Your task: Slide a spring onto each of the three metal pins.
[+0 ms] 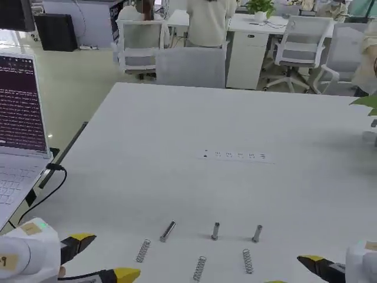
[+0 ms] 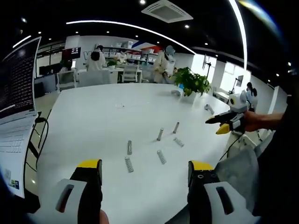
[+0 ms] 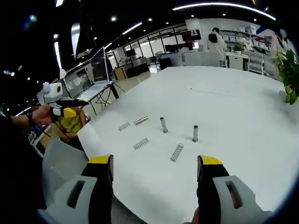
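Note:
Three metal pins stand near the front of the white table [image 1: 177,130]: one lies on its side [image 1: 168,231], two stand upright [image 1: 215,231] [image 1: 257,233]. Three loose springs [image 1: 143,250] [image 1: 200,268] [image 1: 247,261] lie just in front of them, one per pin. My left gripper [image 1: 101,257] is open and empty at the front left, short of the springs. My right gripper [image 1: 294,272] is open and empty at the front right. In the left gripper view the lying pin [image 2: 129,147] and nearest spring [image 2: 129,164] are ahead of my open left gripper [image 2: 145,167]. The right gripper view has a spring [image 3: 177,152] ahead of my open right gripper [image 3: 155,161].
An open laptop [image 1: 17,118] sits at the left edge with a black cable [image 1: 53,177] beside it. A flush socket strip [image 1: 235,155] is set in the table's middle. A potted plant [image 2: 191,83] stands at the far right. Office chairs [image 1: 297,50] and people are beyond the table.

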Demonstrator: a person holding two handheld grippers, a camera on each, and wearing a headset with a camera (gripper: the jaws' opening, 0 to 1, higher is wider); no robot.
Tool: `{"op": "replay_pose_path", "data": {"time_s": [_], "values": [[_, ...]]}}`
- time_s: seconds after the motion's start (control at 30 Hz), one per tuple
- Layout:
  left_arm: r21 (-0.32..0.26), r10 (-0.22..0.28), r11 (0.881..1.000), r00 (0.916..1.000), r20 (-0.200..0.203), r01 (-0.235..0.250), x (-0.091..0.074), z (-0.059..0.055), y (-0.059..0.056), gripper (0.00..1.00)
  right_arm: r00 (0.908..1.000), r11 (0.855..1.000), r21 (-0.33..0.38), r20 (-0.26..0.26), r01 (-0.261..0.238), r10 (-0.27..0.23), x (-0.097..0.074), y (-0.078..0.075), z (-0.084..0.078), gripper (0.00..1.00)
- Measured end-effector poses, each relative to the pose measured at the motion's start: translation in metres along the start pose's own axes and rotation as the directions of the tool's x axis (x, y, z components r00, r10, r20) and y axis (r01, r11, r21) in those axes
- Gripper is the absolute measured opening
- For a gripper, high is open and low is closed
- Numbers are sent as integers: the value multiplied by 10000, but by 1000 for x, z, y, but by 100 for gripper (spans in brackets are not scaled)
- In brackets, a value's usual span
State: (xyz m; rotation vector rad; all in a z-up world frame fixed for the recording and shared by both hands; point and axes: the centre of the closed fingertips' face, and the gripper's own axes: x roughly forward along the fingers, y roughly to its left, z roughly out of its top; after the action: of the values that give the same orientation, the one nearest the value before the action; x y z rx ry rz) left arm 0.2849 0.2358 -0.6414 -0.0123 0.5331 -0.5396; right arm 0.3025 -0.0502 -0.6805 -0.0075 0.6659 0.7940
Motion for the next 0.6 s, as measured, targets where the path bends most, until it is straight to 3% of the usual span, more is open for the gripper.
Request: {"op": "replay_pose_path", "data": {"time_s": [0.6], "values": [[41,-22,10000,9999,-110,23,-1,-2,-3,72,10000,10000,14,38,61,-61,-4,-1,-4,74]]}}
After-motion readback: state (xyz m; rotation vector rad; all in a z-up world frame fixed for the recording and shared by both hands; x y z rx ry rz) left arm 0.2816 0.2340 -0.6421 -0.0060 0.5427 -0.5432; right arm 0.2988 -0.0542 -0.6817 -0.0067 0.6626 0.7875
